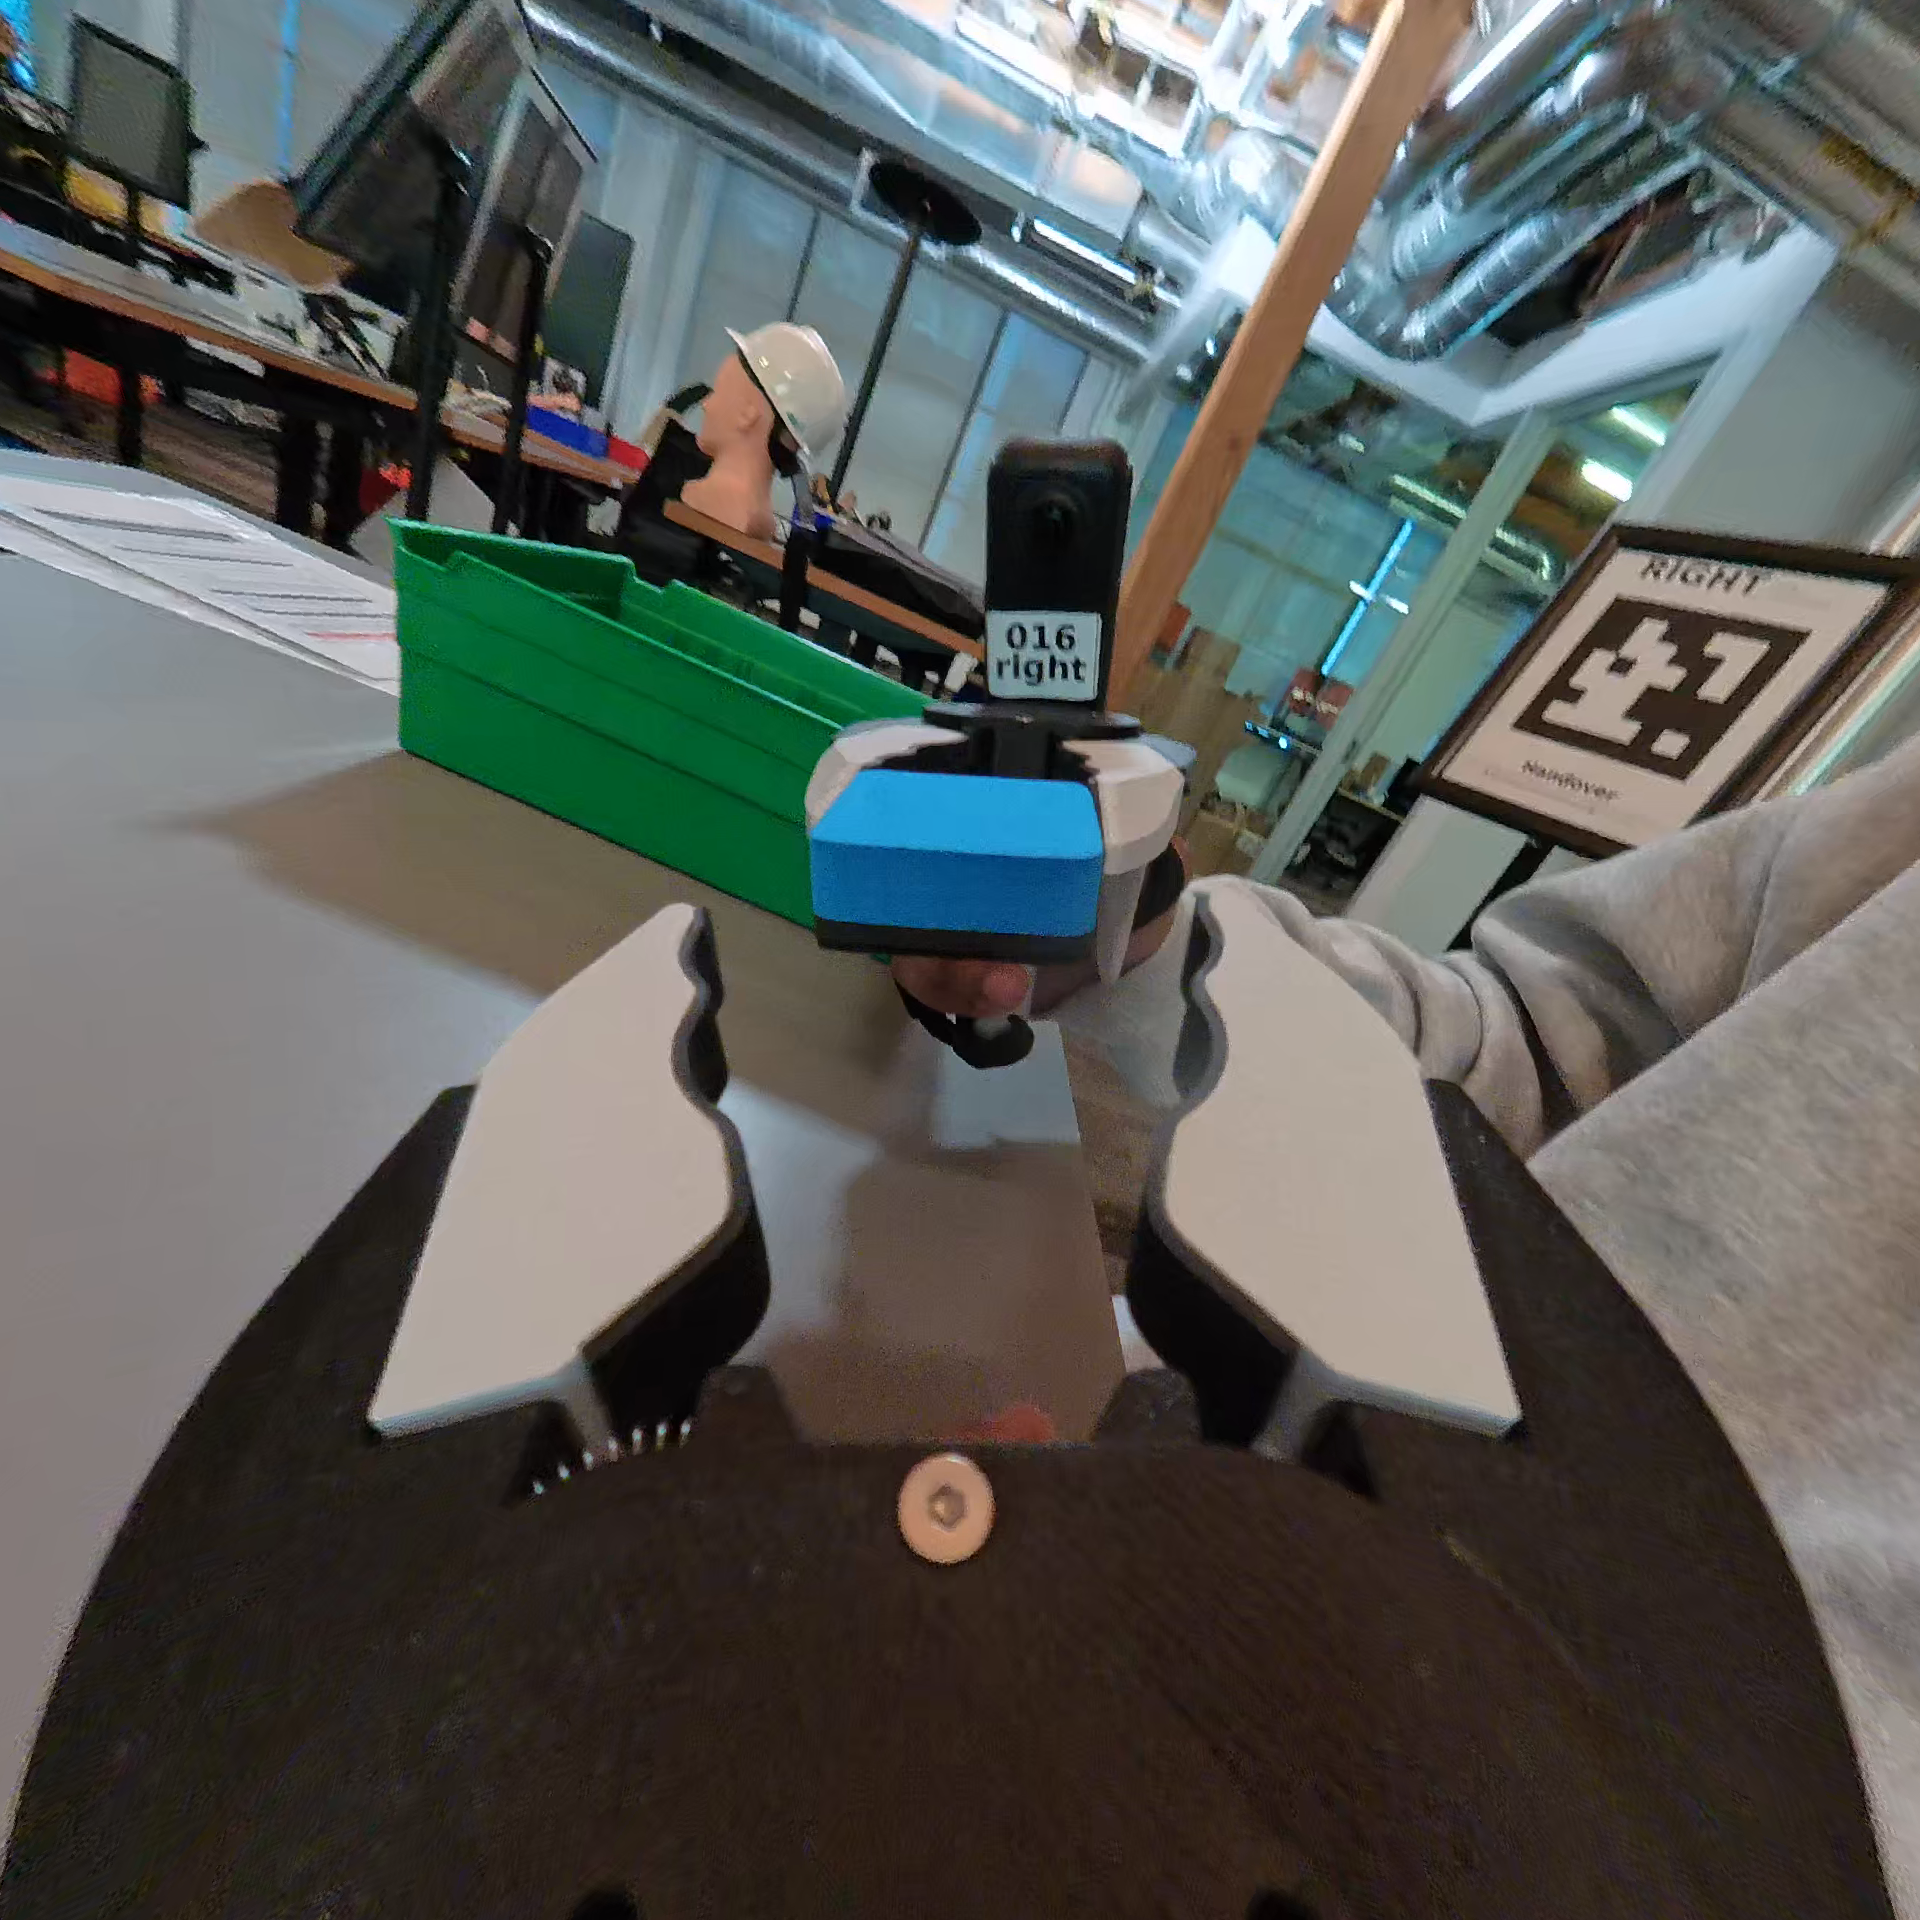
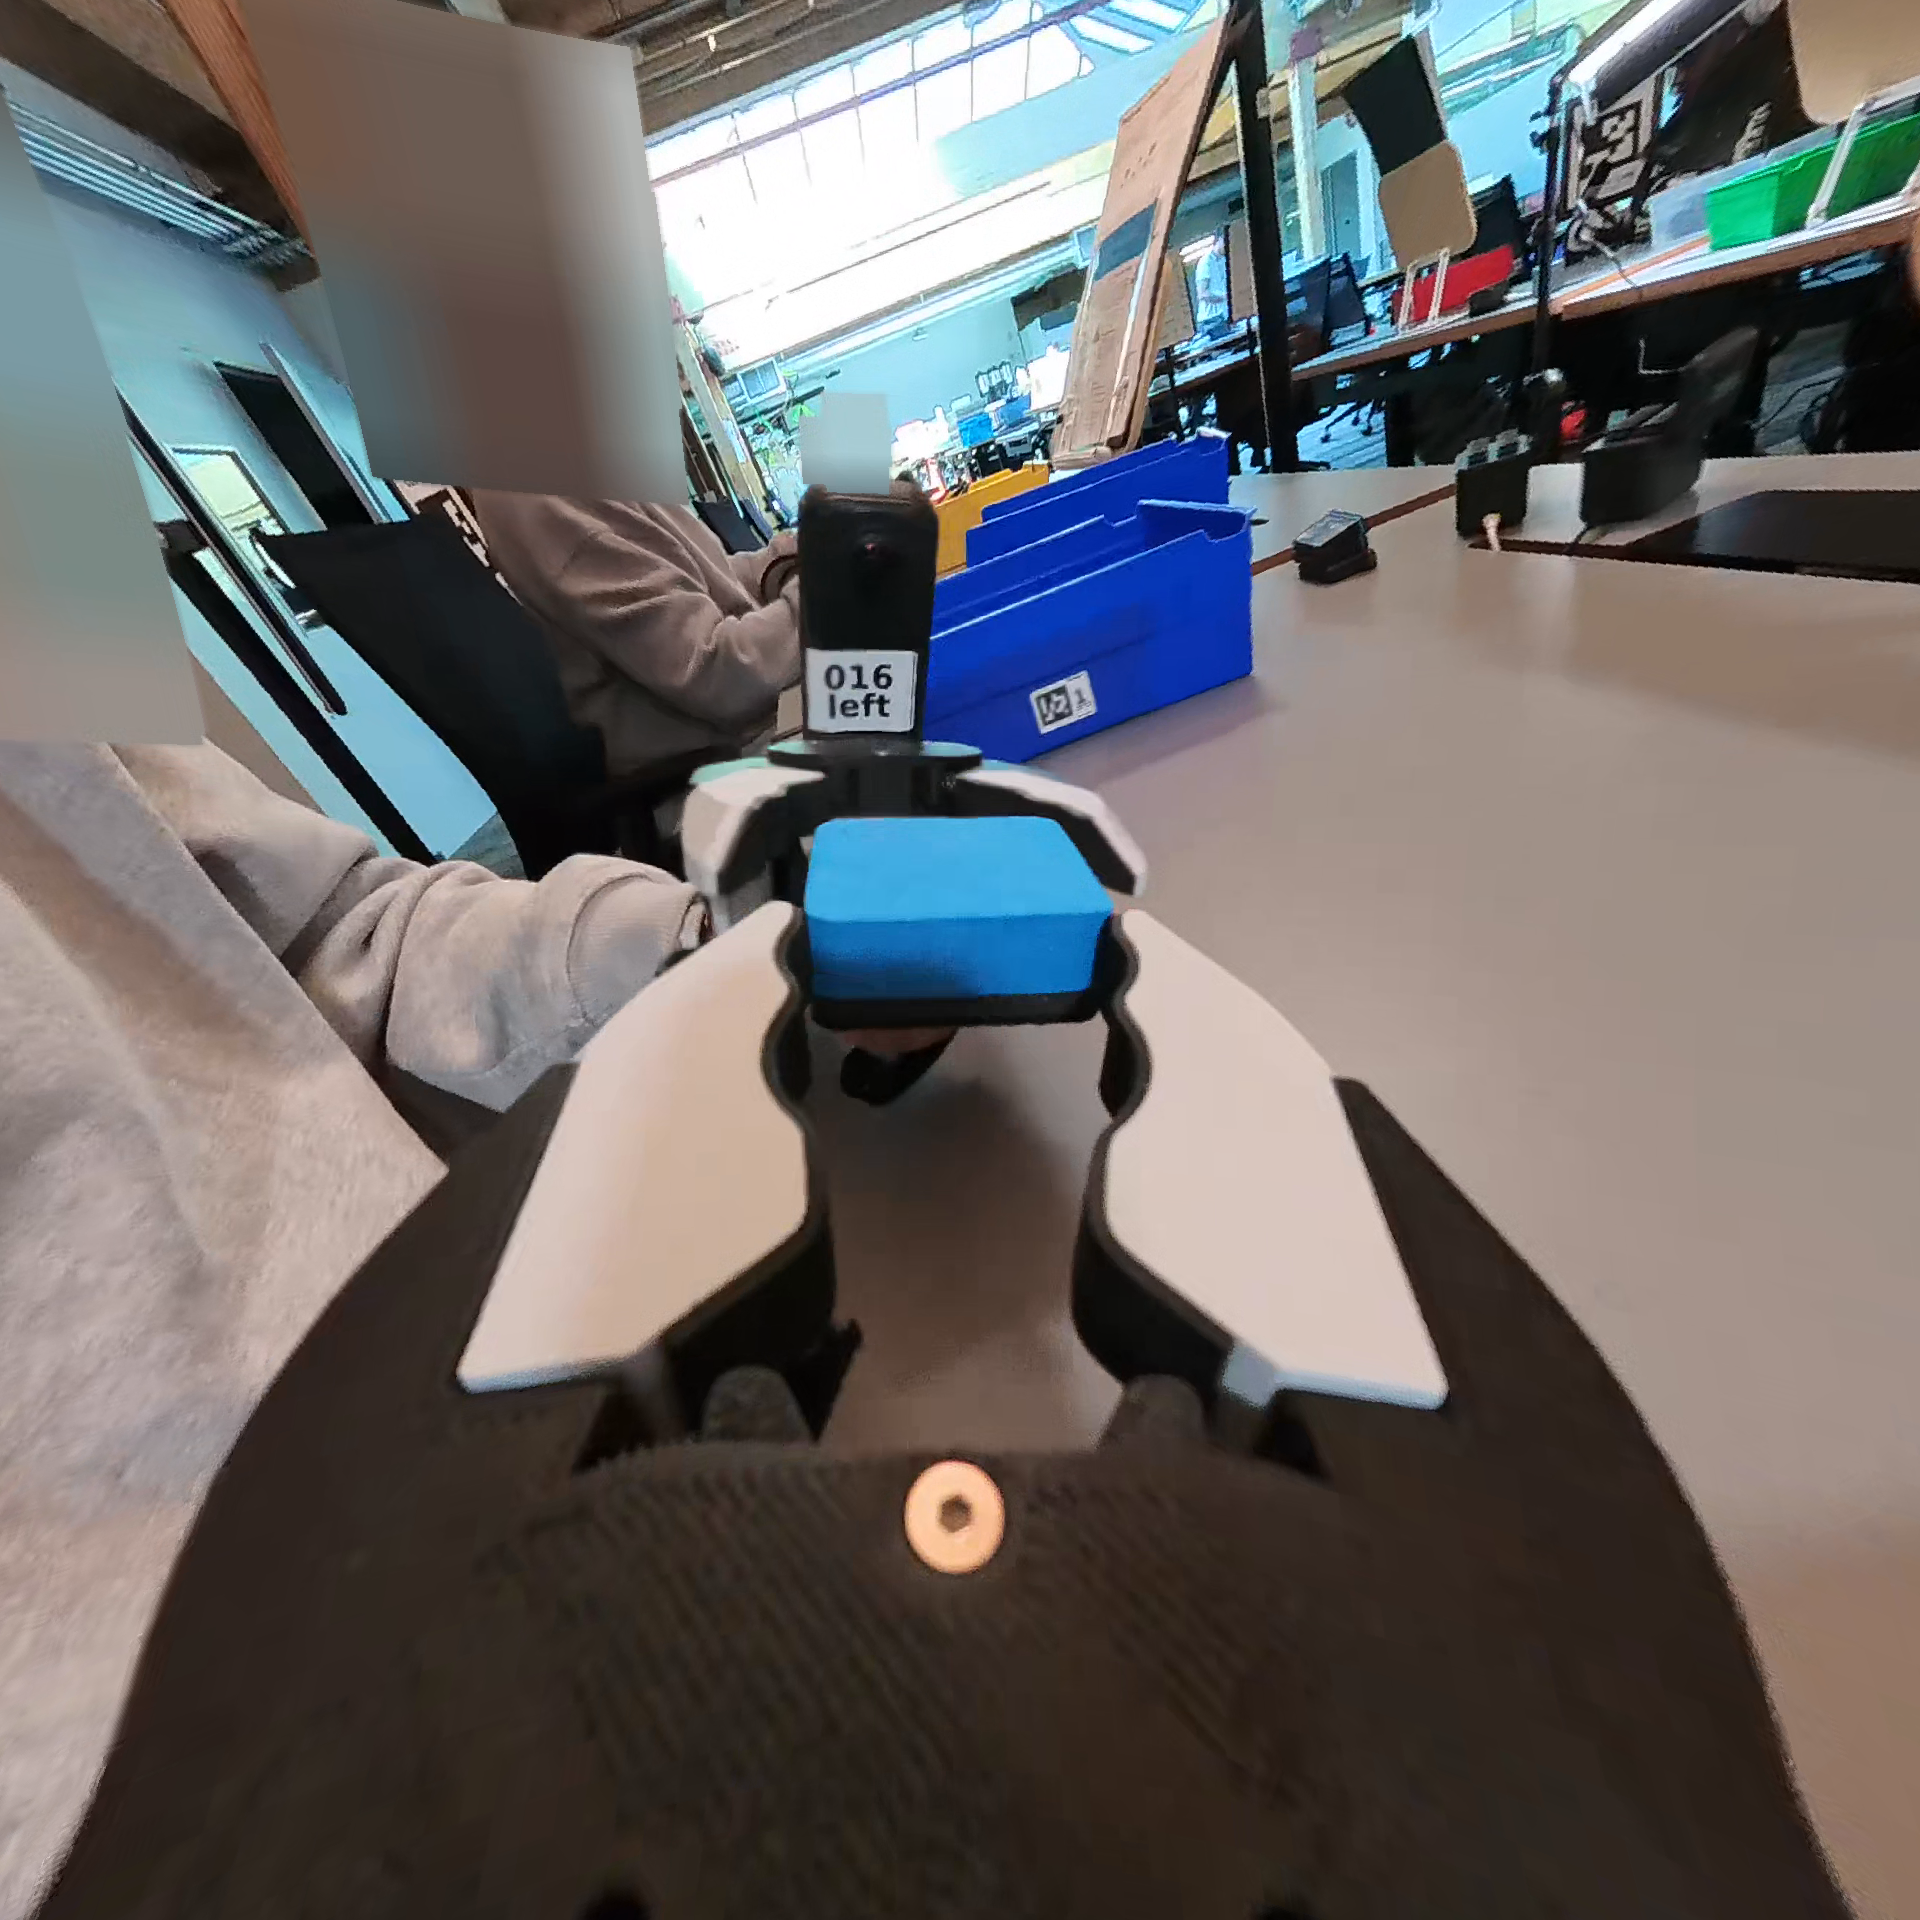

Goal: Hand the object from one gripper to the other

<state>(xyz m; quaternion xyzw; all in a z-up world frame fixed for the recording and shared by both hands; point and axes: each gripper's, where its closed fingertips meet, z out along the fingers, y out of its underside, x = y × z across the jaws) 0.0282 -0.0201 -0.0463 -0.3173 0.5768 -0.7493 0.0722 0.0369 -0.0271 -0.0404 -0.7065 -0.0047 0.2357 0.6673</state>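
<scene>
right gripper (image 2: pixel 951 956) clamps blue block (image 2: pixel 951 914) at 12 o'clock, presenting it | left gripper (image 1: pixel 951 935) spread wide, empty, block ahead, aligned to receive

The left gripper (image 1: pixel 945 920) was held level above the bench, its two white fingers (image 1: pixel 582 1174) spread wide with nothing between them. Facing it tip to tip, the right gripper (image 2: pixel 956 925) was clamped on a blue block (image 2: pixel 951 909), one fingertip pressed to each side. The block lay just beyond the left gripper's fingertips, not between them. A hand (image 1: pixel 966 982) gripped the right gripper from below. Both forearms wore grey sleeves: the right sleeve (image 1: pixel 1558 987) reached in from the right gripper's side, and the left sleeve (image 2: pixel 468 956) bent at the elbow behind the left gripper.
</scene>
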